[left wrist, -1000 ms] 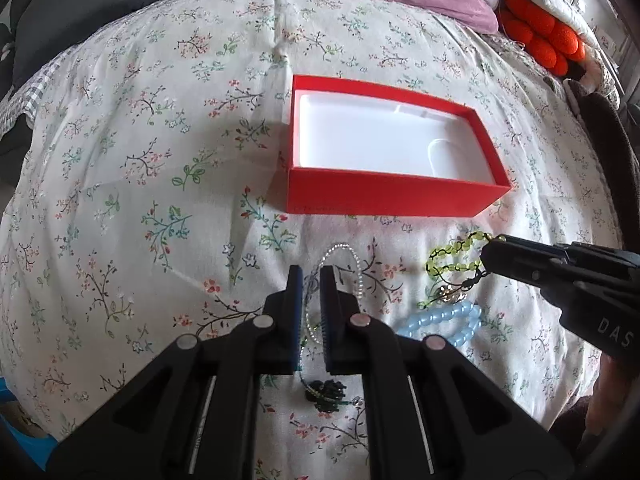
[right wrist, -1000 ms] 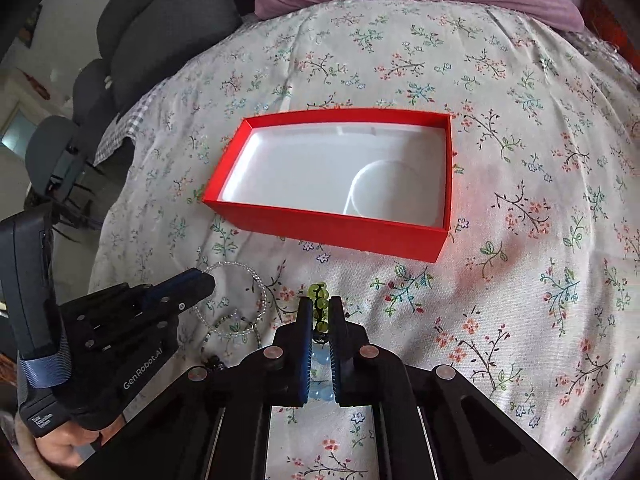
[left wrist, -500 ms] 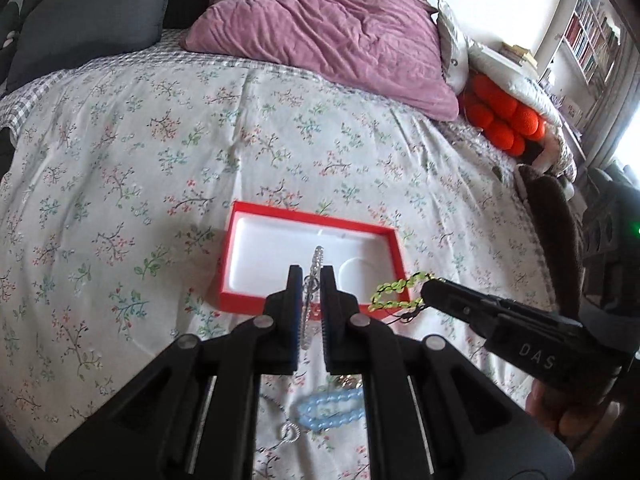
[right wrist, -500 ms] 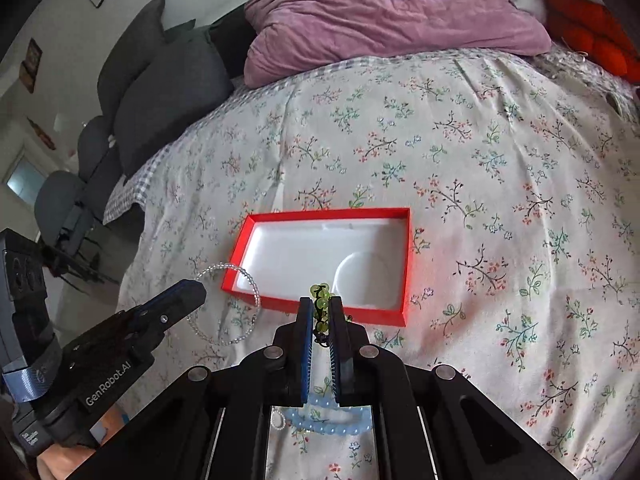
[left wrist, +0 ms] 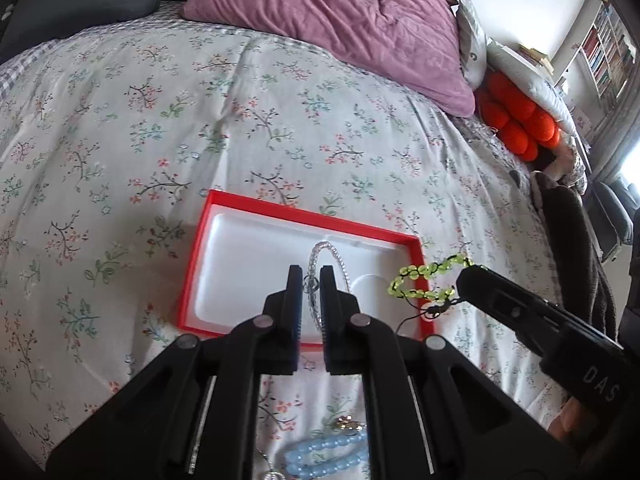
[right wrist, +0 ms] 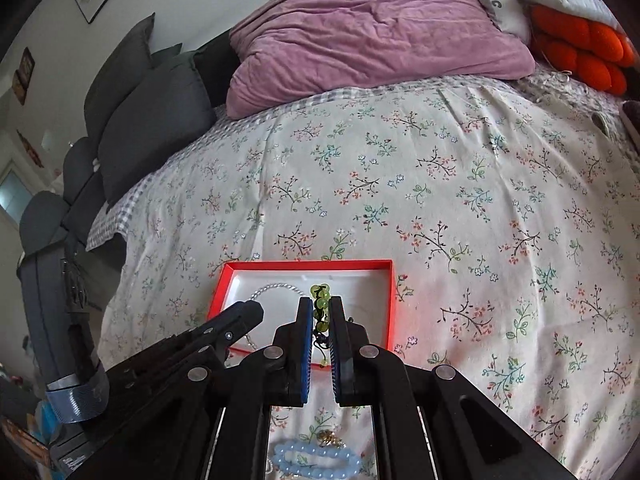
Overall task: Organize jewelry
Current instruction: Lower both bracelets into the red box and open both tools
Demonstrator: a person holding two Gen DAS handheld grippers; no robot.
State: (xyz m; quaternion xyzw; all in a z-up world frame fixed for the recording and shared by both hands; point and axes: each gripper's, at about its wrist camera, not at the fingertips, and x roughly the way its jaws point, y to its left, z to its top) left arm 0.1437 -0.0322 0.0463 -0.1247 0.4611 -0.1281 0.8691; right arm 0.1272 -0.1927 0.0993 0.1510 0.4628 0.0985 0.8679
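A red box (left wrist: 308, 218) with a white insert lies on the flowered bedspread; the right wrist view shows the red box (right wrist: 393, 304) too. My left gripper (left wrist: 311, 280) is shut on a clear bead bracelet (left wrist: 335, 253), held in the air over the box. My right gripper (right wrist: 320, 310) is shut on a green bead bracelet (right wrist: 320, 296), also raised, near the box's right end. In the left wrist view the green bracelet (left wrist: 425, 278) hangs from the right gripper's tip. A pale blue bead bracelet (left wrist: 326, 456) and a small gold piece (left wrist: 350, 424) lie on the bedspread below the fingers.
A purple pillow (left wrist: 340, 20) lies at the head of the bed with an orange cushion (left wrist: 516, 118) and white pillows to its right. Dark grey cushions (right wrist: 148, 112) stand at the left. A dark garment (left wrist: 576, 248) lies at the bed's right edge.
Both grippers have lifted off the bedspread, each carrying its bracelet, and now hang over the red box. The views have tilted up toward the pillows.
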